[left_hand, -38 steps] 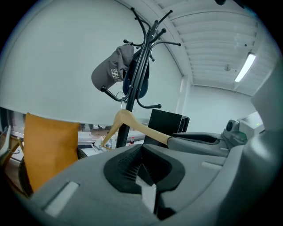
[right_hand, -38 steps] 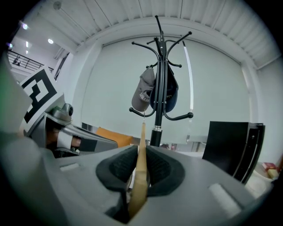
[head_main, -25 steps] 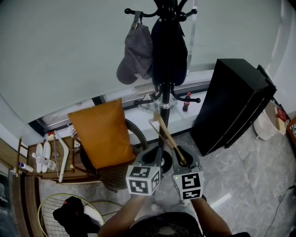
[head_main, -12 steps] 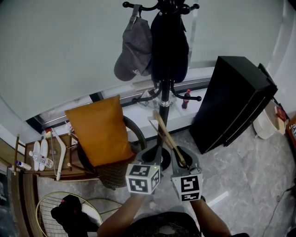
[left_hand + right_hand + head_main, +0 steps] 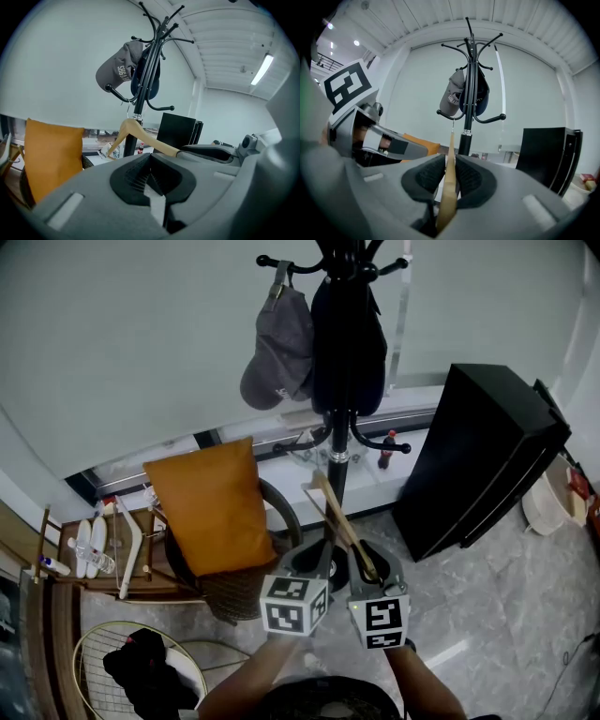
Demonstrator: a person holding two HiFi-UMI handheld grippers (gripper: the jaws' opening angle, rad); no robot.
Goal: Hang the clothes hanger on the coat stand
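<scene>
The black coat stand (image 5: 336, 442) rises straight ahead by the window, with a grey cap (image 5: 278, 351) and a dark bag (image 5: 349, 334) on its top hooks. A wooden hanger (image 5: 342, 524) points up toward its pole, and my right gripper (image 5: 362, 557) is shut on the hanger's lower end. In the right gripper view the hanger (image 5: 451, 152) runs edge-on between the pads, its metal hook in line with the stand (image 5: 468, 93). My left gripper (image 5: 322, 549) sits just left of it, shut with nothing in it; its view shows the hanger (image 5: 140, 137) and the stand (image 5: 145, 79).
An orange cushion (image 5: 212, 517) leans on a wicker chair left of the stand. A black cabinet (image 5: 480, 456) stands to the right, with a white bin (image 5: 548, 501) beyond it. A red bottle (image 5: 384, 448) sits on the sill. A wooden rack (image 5: 94, 554) and a round basket (image 5: 141, 673) lie at the lower left.
The head view has shifted slightly, so the stand and chair sit a little further right. Both grippers and the held hanger keep about the same pose.
</scene>
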